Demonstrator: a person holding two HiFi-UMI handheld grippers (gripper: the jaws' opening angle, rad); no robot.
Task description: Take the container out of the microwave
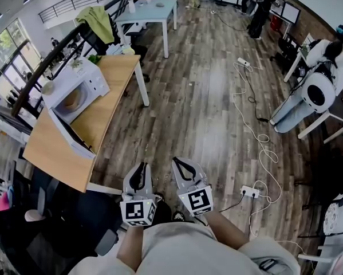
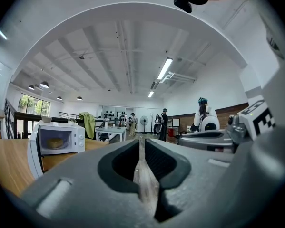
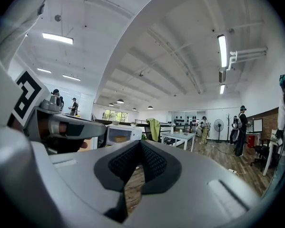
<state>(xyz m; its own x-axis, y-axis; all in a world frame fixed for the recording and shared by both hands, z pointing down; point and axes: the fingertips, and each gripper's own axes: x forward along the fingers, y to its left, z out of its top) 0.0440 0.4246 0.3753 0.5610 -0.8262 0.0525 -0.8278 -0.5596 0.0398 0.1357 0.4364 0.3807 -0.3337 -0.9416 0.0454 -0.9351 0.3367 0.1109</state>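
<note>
A white microwave [image 1: 74,90] stands on the wooden table [image 1: 111,105] at the left, with its door [image 1: 68,132] swung open. A tan container [image 1: 73,100] sits inside it. The microwave [image 2: 56,141] and container [image 2: 55,143] also show far off in the left gripper view, and the microwave [image 3: 124,133] shows small in the right gripper view. Both grippers are held level over the floor, well short of the table. My left gripper [image 1: 141,167] [image 2: 142,145] shows a narrow slit between empty jaws. My right gripper [image 1: 177,161] [image 3: 140,142] has its tips together, holding nothing.
A green cloth [image 1: 99,22] hangs behind the microwave. A white table [image 1: 154,7] stands further back. Cables and a power strip [image 1: 250,191] lie on the wood floor at the right. A white machine [image 1: 317,90] is at the right; people stand at the far end.
</note>
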